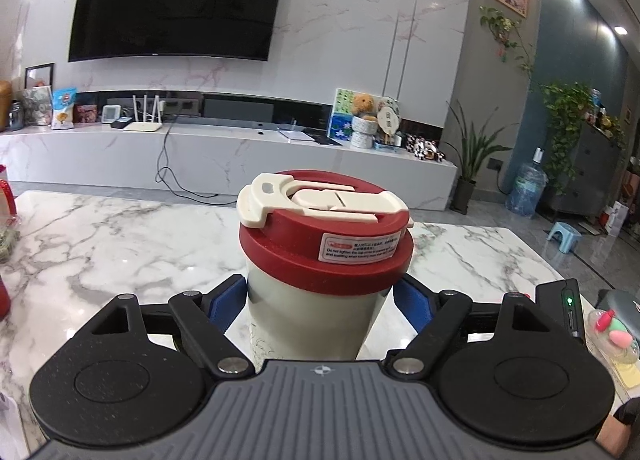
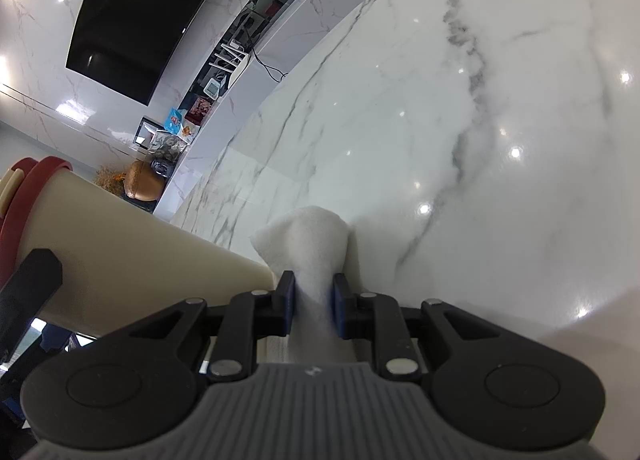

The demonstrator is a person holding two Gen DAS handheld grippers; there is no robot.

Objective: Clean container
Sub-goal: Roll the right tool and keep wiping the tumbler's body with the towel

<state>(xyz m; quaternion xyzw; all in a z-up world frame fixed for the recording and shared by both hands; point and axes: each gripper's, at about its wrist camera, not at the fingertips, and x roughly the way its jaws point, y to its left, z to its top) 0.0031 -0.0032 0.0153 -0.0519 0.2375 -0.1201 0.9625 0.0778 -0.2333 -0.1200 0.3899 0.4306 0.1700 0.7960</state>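
Observation:
A cream tumbler [image 1: 312, 316] with a dark red lid [image 1: 326, 238] and a cream flip latch stands upright between the blue pads of my left gripper [image 1: 320, 304], which is shut on its body. In the right wrist view the same tumbler [image 2: 120, 252] crosses the left side, with its red lid [image 2: 24, 195] at the far left. My right gripper [image 2: 314, 300] is shut on a white sponge [image 2: 308, 244], squeezed narrow between the pads. The sponge's free end sits right beside the tumbler's lower wall, above the marble table [image 2: 480, 139].
The marble table [image 1: 100, 240] stretches ahead. Red objects sit at its left edge [image 1: 6, 195], and a bag of colourful items [image 1: 612, 332] lies at its right edge. Beyond are a TV wall, a low cabinet [image 1: 240, 155], plants and a water jug [image 1: 526, 187].

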